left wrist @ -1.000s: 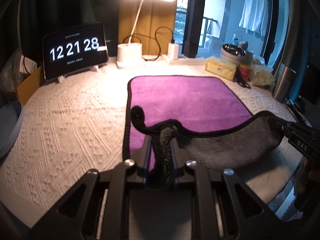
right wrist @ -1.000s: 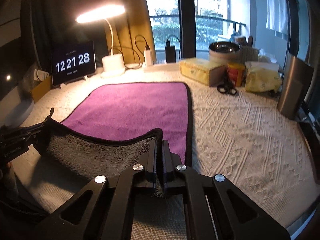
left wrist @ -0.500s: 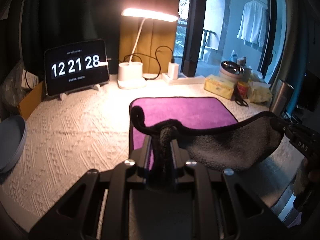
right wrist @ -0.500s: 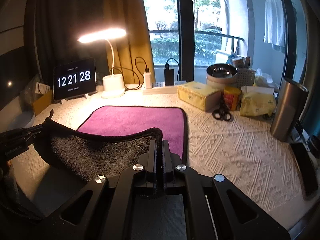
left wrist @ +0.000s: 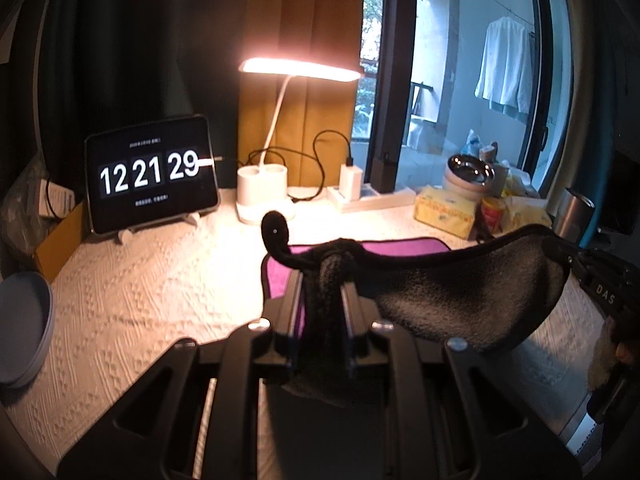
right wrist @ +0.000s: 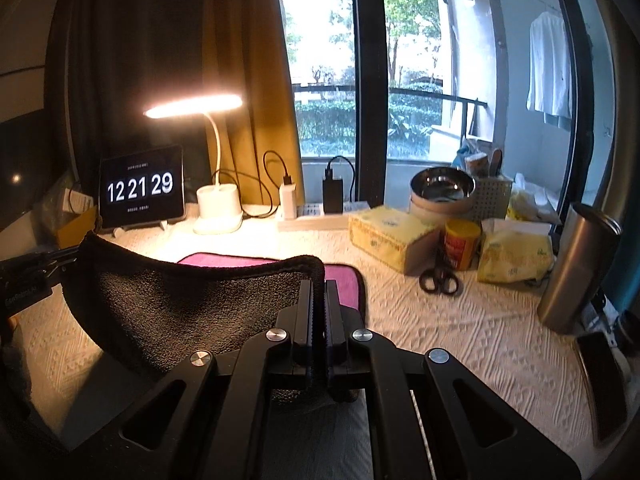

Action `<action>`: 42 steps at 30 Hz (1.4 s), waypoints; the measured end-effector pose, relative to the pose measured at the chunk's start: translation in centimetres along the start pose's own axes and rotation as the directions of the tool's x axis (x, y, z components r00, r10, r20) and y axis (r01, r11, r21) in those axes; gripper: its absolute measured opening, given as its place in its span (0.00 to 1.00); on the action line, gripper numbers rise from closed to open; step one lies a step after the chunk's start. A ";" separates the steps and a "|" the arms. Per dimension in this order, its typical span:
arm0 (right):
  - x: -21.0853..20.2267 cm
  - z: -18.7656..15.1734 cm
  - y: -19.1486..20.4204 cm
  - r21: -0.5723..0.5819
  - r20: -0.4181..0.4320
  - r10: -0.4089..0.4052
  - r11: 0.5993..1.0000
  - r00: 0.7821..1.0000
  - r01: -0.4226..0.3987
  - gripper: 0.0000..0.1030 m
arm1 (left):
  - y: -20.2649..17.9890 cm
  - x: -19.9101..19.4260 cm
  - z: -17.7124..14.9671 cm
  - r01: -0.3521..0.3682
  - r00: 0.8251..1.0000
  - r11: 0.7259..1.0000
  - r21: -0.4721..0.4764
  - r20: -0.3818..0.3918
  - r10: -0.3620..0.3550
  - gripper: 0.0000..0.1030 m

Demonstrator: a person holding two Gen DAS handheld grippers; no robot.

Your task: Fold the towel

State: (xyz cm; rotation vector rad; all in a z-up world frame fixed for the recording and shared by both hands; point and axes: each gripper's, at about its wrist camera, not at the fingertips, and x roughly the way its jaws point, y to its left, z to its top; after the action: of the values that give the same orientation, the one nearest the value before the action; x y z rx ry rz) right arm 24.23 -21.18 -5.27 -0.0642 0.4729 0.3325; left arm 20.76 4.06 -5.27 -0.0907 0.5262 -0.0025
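Observation:
The towel (left wrist: 460, 292) is purple on top, grey underneath, with a black hem. Its near edge hangs lifted between both grippers, grey side facing me; the far part (left wrist: 392, 247) lies flat on the table. My left gripper (left wrist: 322, 280) is shut on the near left corner, bunched between its fingers. My right gripper (right wrist: 319, 286) is shut on the near right corner. In the right wrist view the towel (right wrist: 192, 304) sags toward the left gripper (right wrist: 48, 266). The right gripper (left wrist: 576, 268) shows at the right in the left wrist view.
A clock tablet (left wrist: 150, 182), a lit desk lamp (left wrist: 262, 196) and a power strip (left wrist: 372, 200) stand at the back. Tissue box (right wrist: 386, 238), scissors (right wrist: 438, 276), red can (right wrist: 460, 242), steel tumbler (right wrist: 576, 268) and a phone (right wrist: 600, 384) are at the right. Grey plates (left wrist: 20, 324) sit left.
Both grippers have risen and carried the towel's near edge up and toward the far edge. Less of the purple face shows. The clock went from 28 to 29.

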 end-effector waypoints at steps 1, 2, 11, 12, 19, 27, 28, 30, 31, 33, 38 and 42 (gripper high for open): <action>0.1 0.2 0.0 0.000 0.006 0.000 1.000 1.000 0.000 0.05 | 0.0 0.2 0.2 -0.001 1.000 1.000 0.002 0.004 0.001 0.18; 0.4 0.5 -0.1 0.000 0.011 0.002 1.000 1.000 -0.002 0.05 | 0.0 0.3 0.4 -0.002 1.000 1.000 0.005 0.007 0.002 0.18; 2.0 2.1 -0.5 -0.024 0.039 0.007 1.000 0.999 -0.006 0.05 | -0.2 1.8 1.7 -0.019 0.999 0.998 0.052 0.031 0.018 0.18; 2.1 2.2 -0.6 -0.025 0.040 0.007 1.000 0.999 -0.006 0.05 | -0.2 2.1 1.9 -0.021 0.999 0.998 0.056 0.033 0.019 0.18; 3.9 3.0 -1.2 -0.019 0.044 0.009 1.000 0.999 -0.008 0.05 | 0.1 4.1 2.8 -0.023 0.999 0.998 0.060 0.035 0.021 0.18; 6.1 3.6 -1.6 -0.023 0.037 0.015 1.000 0.999 -0.014 0.05 | 0.5 6.8 3.4 -0.030 0.999 0.998 0.053 0.017 0.029 0.18; 6.4 3.7 -1.7 -0.024 0.035 0.016 1.000 0.999 -0.015 0.05 | 0.6 7.3 3.5 -0.031 0.999 0.998 0.047 0.014 0.030 0.18; 7.0 3.9 -1.7 -0.025 0.033 0.017 1.000 0.999 -0.016 0.05 | 0.8 7.8 3.7 -0.032 0.999 0.999 0.043 0.010 0.032 0.18; 7.4 4.0 -1.8 -0.026 0.031 0.018 1.000 0.999 -0.017 0.05 | 0.8 8.2 3.8 -0.034 0.999 0.999 0.042 0.009 0.033 0.18; 7.9 4.0 -1.9 -0.028 0.029 0.018 0.999 0.999 -0.017 0.05 | 0.9 8.8 4.0 -0.035 0.999 0.999 0.040 0.006 0.035 0.18; 9.5 4.1 -2.1 -0.030 0.019 0.018 0.999 1.000 -0.018 0.05 | 1.0 10.5 4.5 -0.034 0.999 0.999 0.037 -0.004 0.034 0.18; 10.7 4.3 -2.2 -0.039 0.012 0.014 0.999 1.000 -0.014 0.05 | 0.7 12.0 4.7 -0.032 0.999 0.998 0.049 -0.016 0.032 0.18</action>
State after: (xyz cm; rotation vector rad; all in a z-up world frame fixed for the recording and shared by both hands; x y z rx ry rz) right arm 35.82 -19.49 -6.43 -0.0966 0.4550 0.3556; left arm 33.47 4.89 -7.29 -0.0351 0.5440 0.0153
